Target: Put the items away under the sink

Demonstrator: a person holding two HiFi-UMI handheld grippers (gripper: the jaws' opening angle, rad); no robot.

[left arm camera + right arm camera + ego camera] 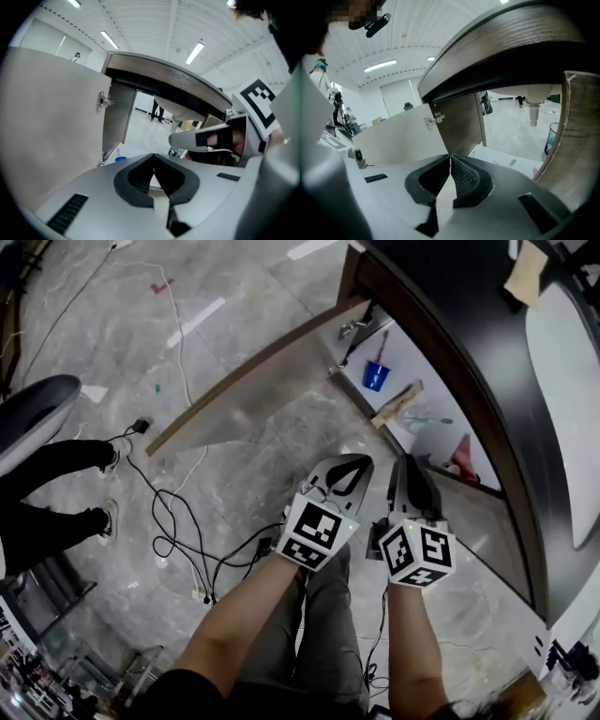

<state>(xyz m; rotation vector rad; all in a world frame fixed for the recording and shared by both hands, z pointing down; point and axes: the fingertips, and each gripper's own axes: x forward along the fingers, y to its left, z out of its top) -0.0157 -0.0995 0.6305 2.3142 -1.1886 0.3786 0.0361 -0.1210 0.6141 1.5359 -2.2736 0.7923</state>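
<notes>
As the head view looks steeply down, the left hand-held gripper (354, 465) and the right hand-held gripper (410, 465) are seen side by side at lower centre, each carried on a bare forearm. The items are shown only in this view with any clarity. A blue cup (375, 376), a wooden-handled brush (397, 405) and a red item (461, 457) lie on the white cabinet floor (412, 357) at upper right, beneath the dark table (450, 324) with its white sink (562, 381), well apart from both grippers. The open cabinet door (253, 381) is seen edge-on at upper centre. Cables (178, 531) on the floor (234, 287) and a bystander's legs (56, 493) at far left are recorded in no other view.

In the left gripper view, the jaws of the left hand-held gripper (153, 161) are shown closed together with nothing between them. The door's pale inner face (47, 117), its hinge (104, 100), a sliver of the blue cup (121, 159) and the right hand-held gripper (206, 138) are also visible.

In the right gripper view, the right hand-held gripper (450, 159) is likewise shown with jaws together and empty. The drain pipe (533, 112) under the sink is seen only here, at upper right.
</notes>
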